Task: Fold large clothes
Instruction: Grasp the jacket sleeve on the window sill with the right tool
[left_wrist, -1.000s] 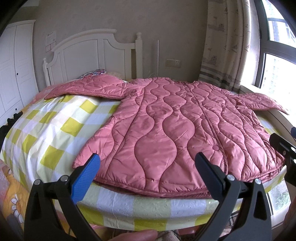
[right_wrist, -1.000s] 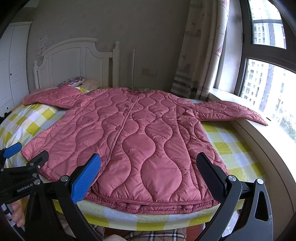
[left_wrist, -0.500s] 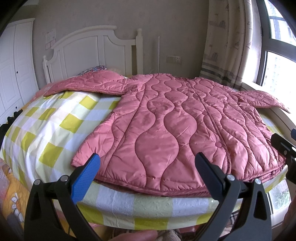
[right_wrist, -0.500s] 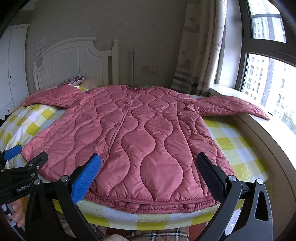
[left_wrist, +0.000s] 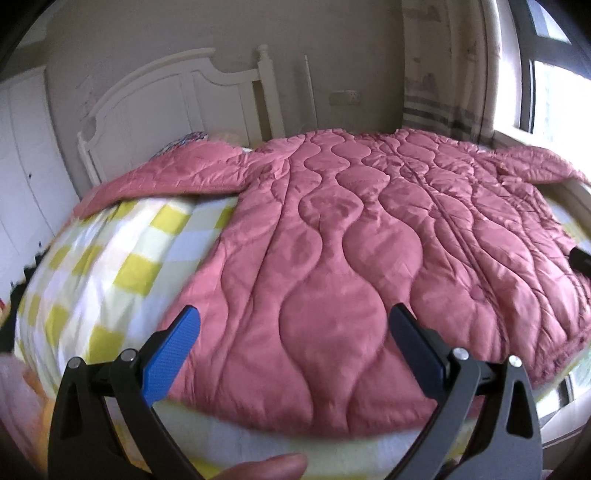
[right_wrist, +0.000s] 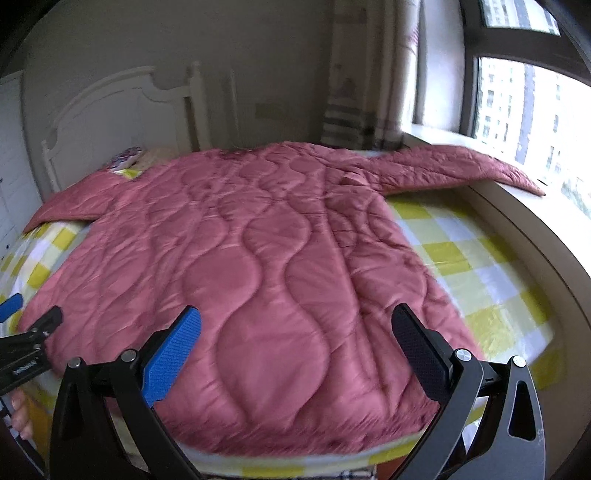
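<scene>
A large pink quilted jacket (left_wrist: 362, 258) lies flat on the bed, front up, both sleeves spread out; it fills the right wrist view too (right_wrist: 251, 280). Its left sleeve (left_wrist: 166, 181) points toward the headboard side, its right sleeve (right_wrist: 454, 170) reaches onto the window sill. My left gripper (left_wrist: 291, 347) is open and empty, hovering over the hem at the jacket's left half. My right gripper (right_wrist: 295, 347) is open and empty over the hem at the jacket's right half. The left gripper's tip also shows at the left edge of the right wrist view (right_wrist: 26, 328).
The bed has a yellow-and-white checked sheet (left_wrist: 110, 266) and a white headboard (left_wrist: 177, 92). A window sill (right_wrist: 546, 236) and curtain (right_wrist: 365, 74) run along the right. A white wardrobe (left_wrist: 22, 166) stands at the left. A pillow (right_wrist: 127, 155) lies by the headboard.
Both grippers have moved forward and up over the jacket's hem, so the jacket looks closer and larger. Both views are motion-blurred. The jaws stayed open.
</scene>
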